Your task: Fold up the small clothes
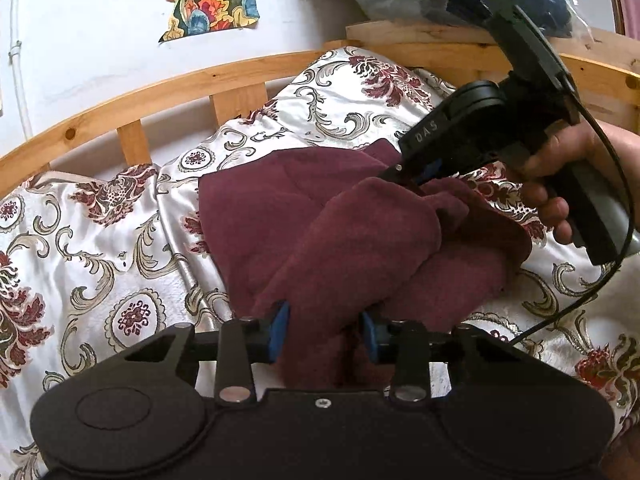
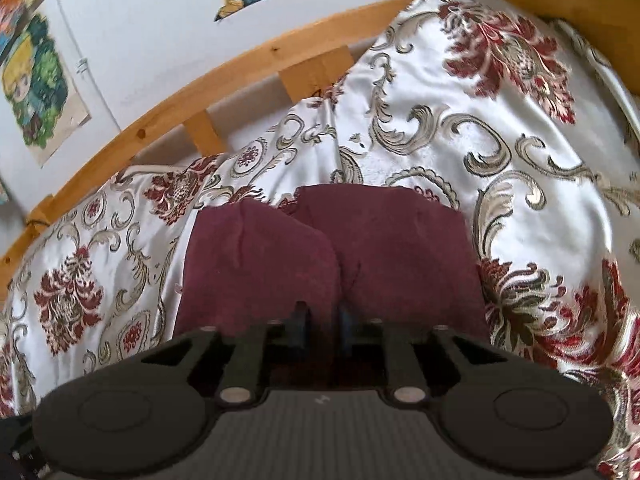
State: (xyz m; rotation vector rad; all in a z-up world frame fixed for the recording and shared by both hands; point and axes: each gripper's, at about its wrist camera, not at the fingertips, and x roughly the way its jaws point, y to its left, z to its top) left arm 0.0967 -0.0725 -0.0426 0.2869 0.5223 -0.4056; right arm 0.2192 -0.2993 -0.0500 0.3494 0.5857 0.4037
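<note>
Black left tongs [image 1: 324,332] clench a bunched fold of the maroon fleece garment [image 1: 320,220] between blue pads. Right tongs [image 2: 323,326] also grip its soft, thick cloth. It lies rumpled on a glossy satin bedspread [image 1: 100,240] with floral scrolls, before a pine bed rail [image 1: 160,92]. A hand [image 1: 560,176] holds the right handle.
</note>
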